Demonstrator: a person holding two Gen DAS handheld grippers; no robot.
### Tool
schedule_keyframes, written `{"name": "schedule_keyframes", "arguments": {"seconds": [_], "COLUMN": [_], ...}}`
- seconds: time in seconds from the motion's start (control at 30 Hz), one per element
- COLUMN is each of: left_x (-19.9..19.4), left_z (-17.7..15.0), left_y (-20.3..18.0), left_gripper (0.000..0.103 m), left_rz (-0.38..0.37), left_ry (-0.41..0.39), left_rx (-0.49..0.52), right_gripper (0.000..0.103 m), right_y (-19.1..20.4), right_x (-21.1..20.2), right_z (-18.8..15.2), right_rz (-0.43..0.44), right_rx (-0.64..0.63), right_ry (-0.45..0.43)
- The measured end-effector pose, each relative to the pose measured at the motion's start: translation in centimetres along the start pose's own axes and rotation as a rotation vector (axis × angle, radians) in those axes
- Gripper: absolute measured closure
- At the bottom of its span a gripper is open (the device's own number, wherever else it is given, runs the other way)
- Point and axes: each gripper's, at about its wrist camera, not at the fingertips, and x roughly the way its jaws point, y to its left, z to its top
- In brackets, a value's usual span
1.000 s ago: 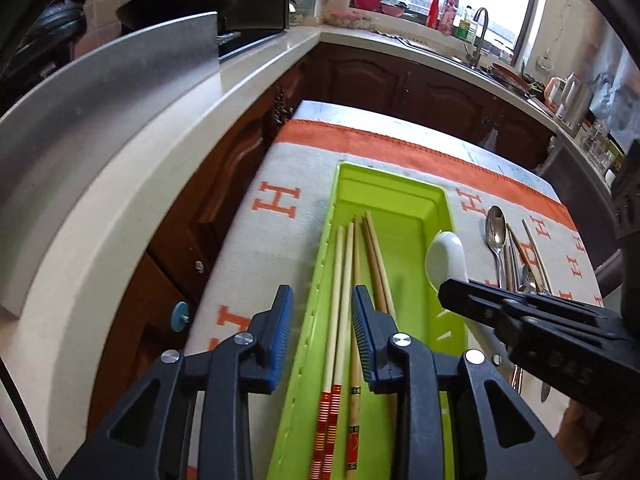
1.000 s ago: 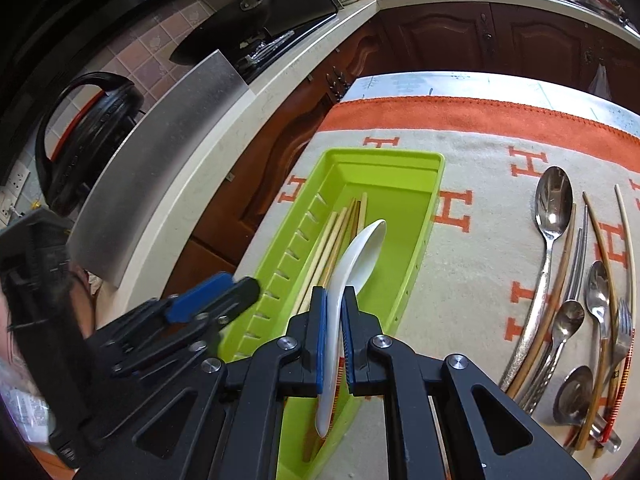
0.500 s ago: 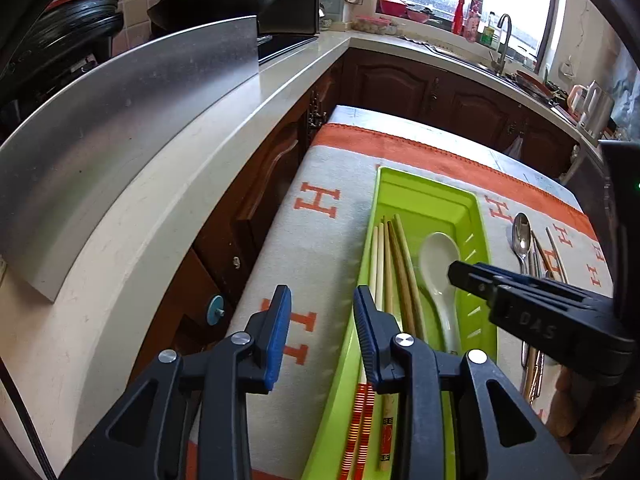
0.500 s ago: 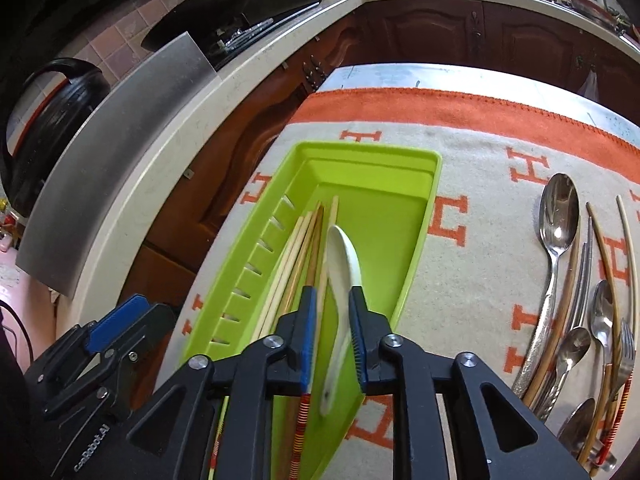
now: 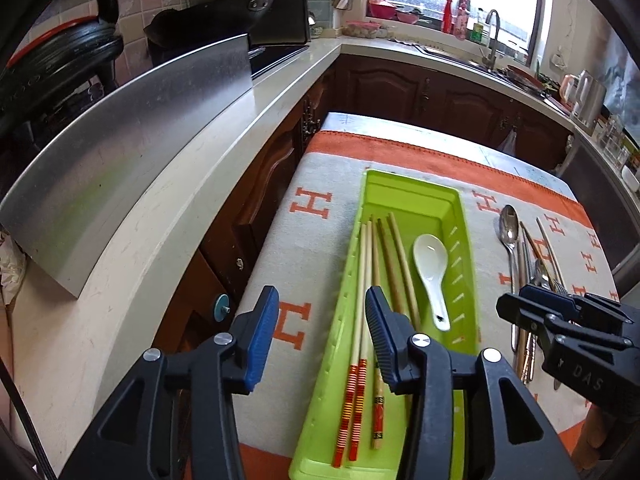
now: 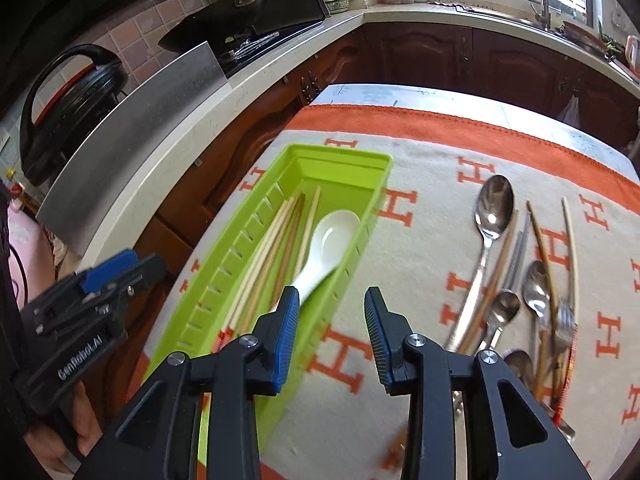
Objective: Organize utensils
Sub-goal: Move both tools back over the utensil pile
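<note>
Left wrist view: left gripper (image 5: 322, 322) released, jaws spread wide and gripping nothing, hovering over the near left rim of the green tray (image 5: 464, 216). The tray lies lengthwise on the orange-and-cream cloth (image 5: 320, 248) that covers the table, near the cloth's left edge. Inside the tray: chopsticks (image 5: 370, 280) lined along the left wall, red-banded ends toward the near end; a white spoon (image 5: 432, 268) just beside them on the right, bowl toward the far end, handle toward the near end. Loose metal cutlery (image 5: 510, 236) lies on the cloth to the right of the tray, well apart from it. The right gripper (image 5: 560, 320) shows at the right edge, above that cutlery (its jaw state cannot be read from this side). Right wrist view: right gripper (image 6: 331, 330) released, jaws apart and empty, above the cloth (image 6: 420, 240) just off the tray's right wall. Tray (image 6: 360, 162) holds the chopsticks (image 6: 276, 240) and the white spoon (image 6: 330, 242), slightly blurred, its handle end close to the left finger. Metal spoons, a fork and more chopsticks (image 6: 520, 272) lie in a loose pile toward the cloth's right edge. The left gripper (image 6: 100, 292) appears at the left, beyond the tray's left wall.
</note>
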Motion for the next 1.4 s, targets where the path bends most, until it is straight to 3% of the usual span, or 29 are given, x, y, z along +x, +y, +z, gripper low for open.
{"name": "schedule_keyframes", "arguments": {"seconds": [0.53, 0.87, 1.07, 1.3, 1.4], "left_x": [-1.9, -1.3, 0.3, 3.3, 4.4], "left_z": [-1.7, -1.9, -2.0, -2.7, -3.2], "left_y": [-9.9, -15.6, -17.9, -19.6, -20.3], "left_gripper": [0.057, 0.057, 0.057, 0.057, 0.057], "left_rz": [-0.074, -0.113, -0.155, -0.304, -0.334], "left_ry": [0.046, 0.090, 0.137, 0.214, 0.222], "left_rx": [0.211, 0.298, 0.309, 0.233, 0.215], "right_gripper": [0.069, 0.069, 0.069, 0.069, 0.069], "right_y": [-9.3, -15.4, -17.3, -19.0, -19.5], "right_x": [-7.9, -9.4, -8.8, -7.7, -7.4], "right_z": [-7.7, -10.2, -10.7, -10.7, -10.7], "right_rz": [-0.016, -0.016, -0.025, -0.006, 0.006], "right_rx": [0.094, 0.194, 0.203, 0.231, 0.234], "right_ry": [-0.028, -0.039, -0.034, -0.027, -0.027]}}
